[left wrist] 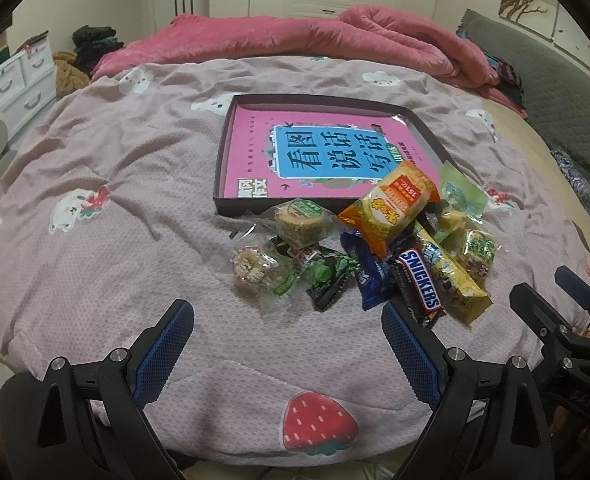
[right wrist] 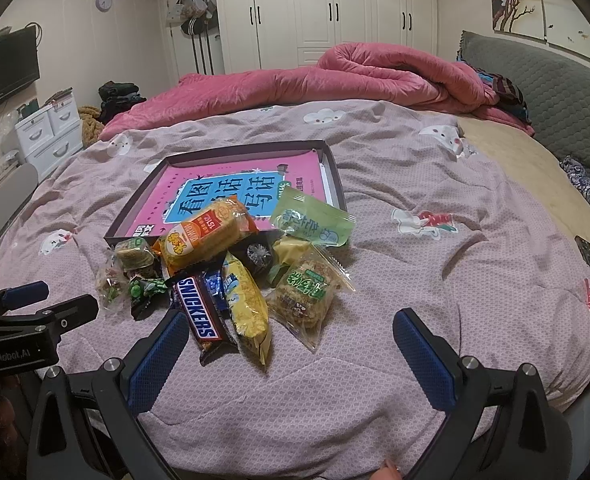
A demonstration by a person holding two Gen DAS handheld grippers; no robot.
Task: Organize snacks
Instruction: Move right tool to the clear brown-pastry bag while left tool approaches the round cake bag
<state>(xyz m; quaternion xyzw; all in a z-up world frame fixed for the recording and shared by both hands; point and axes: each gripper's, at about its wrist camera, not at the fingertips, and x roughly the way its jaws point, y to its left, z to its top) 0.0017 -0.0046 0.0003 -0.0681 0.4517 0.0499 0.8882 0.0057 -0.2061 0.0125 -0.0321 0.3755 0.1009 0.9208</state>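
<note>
A pile of wrapped snacks lies on the pink bedspread just in front of a shallow dark box (left wrist: 225, 148) (right wrist: 135, 208) that holds a pink book (left wrist: 255, 148) (right wrist: 295, 168). The pile holds an orange packet (left wrist: 391, 208) (right wrist: 205, 236), a Snickers bar (left wrist: 421, 284) (right wrist: 197, 316), a yellow packet (left wrist: 455, 280) (right wrist: 249, 308), a green packet (left wrist: 461, 194) (right wrist: 311, 220) and several clear-wrapped cakes (left wrist: 301, 222) (right wrist: 307, 292). My left gripper (left wrist: 287, 344) is open and empty, near side of the pile. My right gripper (right wrist: 291, 354) is open and empty, by the Snickers bar; it also shows in the left wrist view (left wrist: 547, 300).
A rolled pink duvet (left wrist: 295, 40) (right wrist: 335, 76) lies across the far side of the bed. A grey headboard (left wrist: 555, 80) (right wrist: 555, 88) stands at the right. White drawers (left wrist: 19, 80) (right wrist: 51, 136) stand on the floor at the left.
</note>
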